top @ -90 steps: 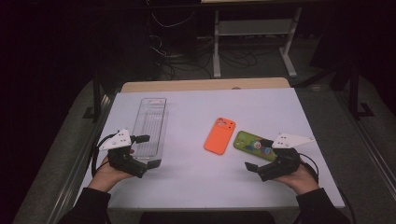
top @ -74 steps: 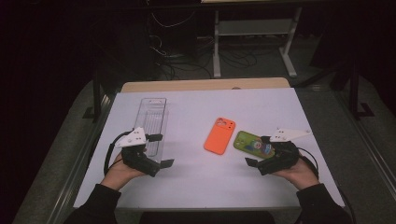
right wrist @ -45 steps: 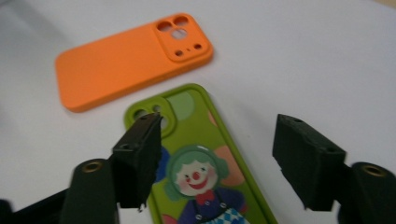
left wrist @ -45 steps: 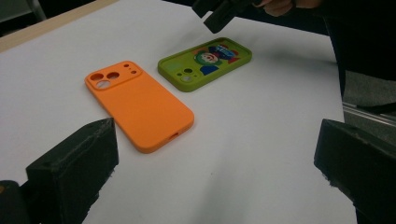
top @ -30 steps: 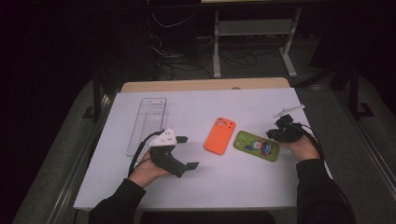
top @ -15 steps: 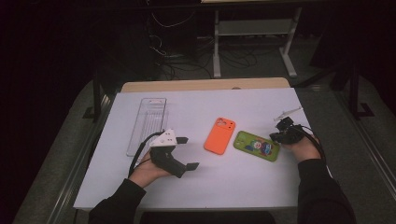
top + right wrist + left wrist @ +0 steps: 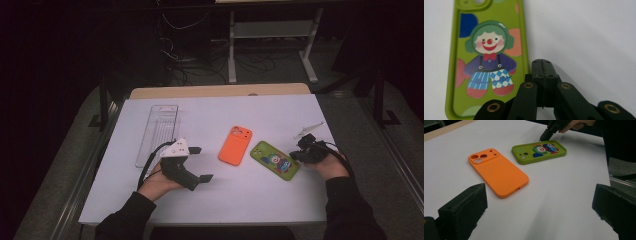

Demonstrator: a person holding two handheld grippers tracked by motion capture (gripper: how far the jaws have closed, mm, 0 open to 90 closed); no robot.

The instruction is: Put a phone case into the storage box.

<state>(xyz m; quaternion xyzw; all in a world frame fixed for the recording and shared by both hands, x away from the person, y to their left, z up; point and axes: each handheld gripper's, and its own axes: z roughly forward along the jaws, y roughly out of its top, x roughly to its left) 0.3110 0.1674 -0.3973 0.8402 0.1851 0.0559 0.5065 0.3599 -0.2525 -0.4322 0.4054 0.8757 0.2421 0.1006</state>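
Note:
An orange phone case (image 7: 235, 145) lies camera side up in the middle of the white table (image 7: 250, 112). Right of it lies a green case (image 7: 275, 159) with a clown picture. My left gripper (image 7: 201, 163) stands open just left of the orange case (image 7: 499, 172), which lies ahead of its jaws, not between them. My right gripper (image 7: 300, 152) is shut, jaws pressed together with nothing in them. Its tip (image 7: 541, 62) rests by the green case's (image 7: 486, 57) long right edge, close to it or just touching. The left gripper view shows that tip (image 7: 546, 136) beyond the green case (image 7: 539, 151).
A clear plastic tray (image 7: 157, 132) lies at the left of the table, behind my left hand. A wooden strip (image 7: 220, 91) runs along the far edge. Beyond it are dark floor, cables and a metal stand.
My left gripper has moved right, away from the clear tray and toward the orange case. My right gripper has moved from the green case's near end to its right side and shut.

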